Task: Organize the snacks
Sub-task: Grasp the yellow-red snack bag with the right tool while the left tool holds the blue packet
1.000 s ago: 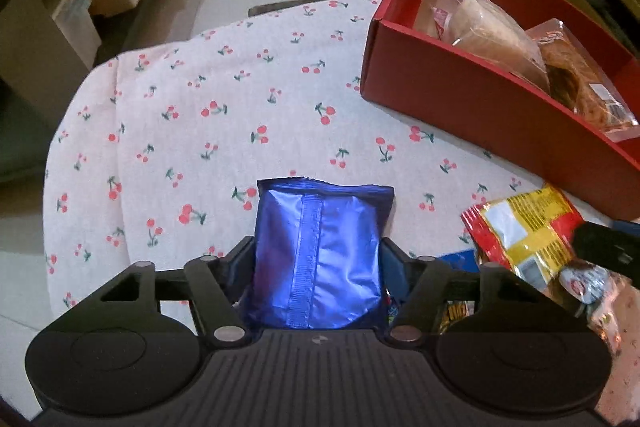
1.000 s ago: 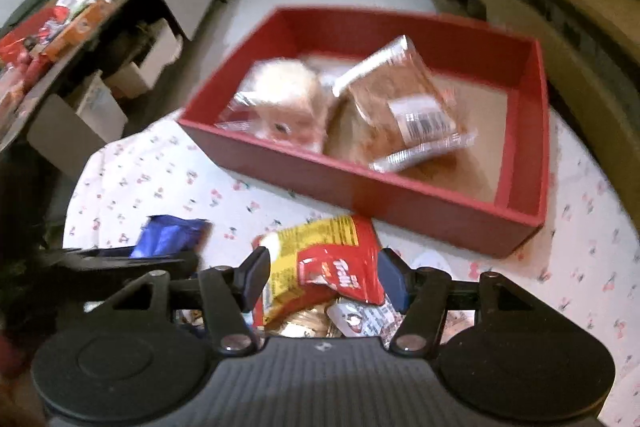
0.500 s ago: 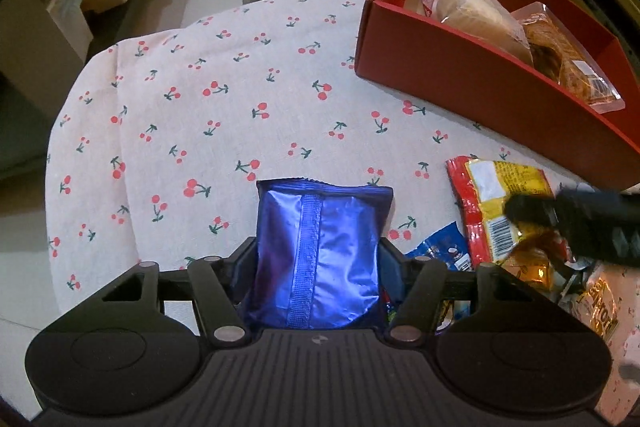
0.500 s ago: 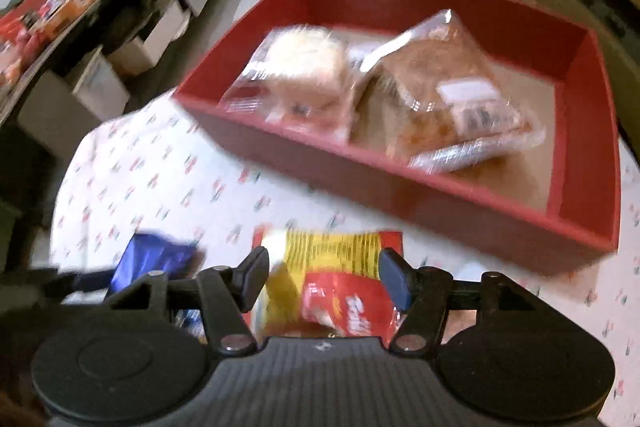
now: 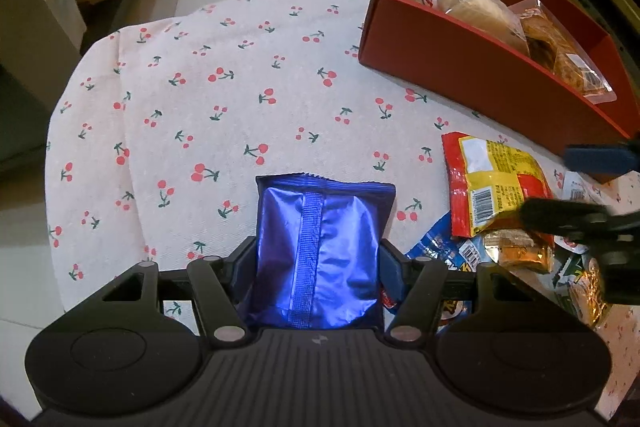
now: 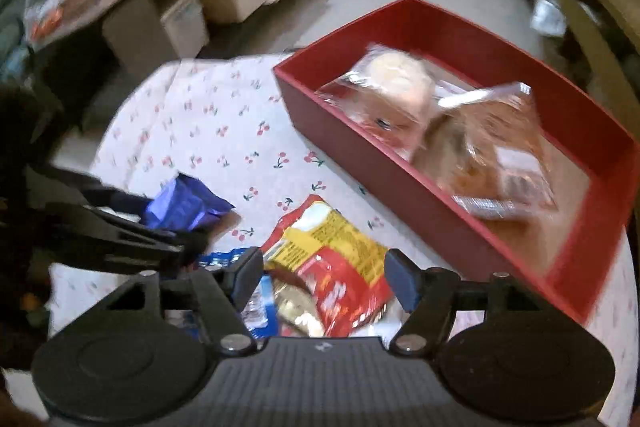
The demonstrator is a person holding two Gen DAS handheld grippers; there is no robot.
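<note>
Two clear-wrapped pastries (image 6: 452, 131) already in red box (image 5: 472, 67), ahead-right of left tongs (image 5: 318, 259). Left tongs pinch blue packet (image 5: 320, 247). Right tongs (image 6: 324, 267) opening astride red-yellow packet (image 6: 332, 259), pads clear. Pile on table (image 5: 240, 87) under right tongs unsorted. Looks early.

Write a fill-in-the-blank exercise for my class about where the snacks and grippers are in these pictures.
1. The left gripper is shut on a shiny ___ packet.
2. Two clear-wrapped pastries lie inside the ___ box.
3. The tablecloth is printed with small ___.
4. The right gripper, jaws opening, is over a red and ___ packet.

Missing words: blue; red; cherries; yellow
</note>
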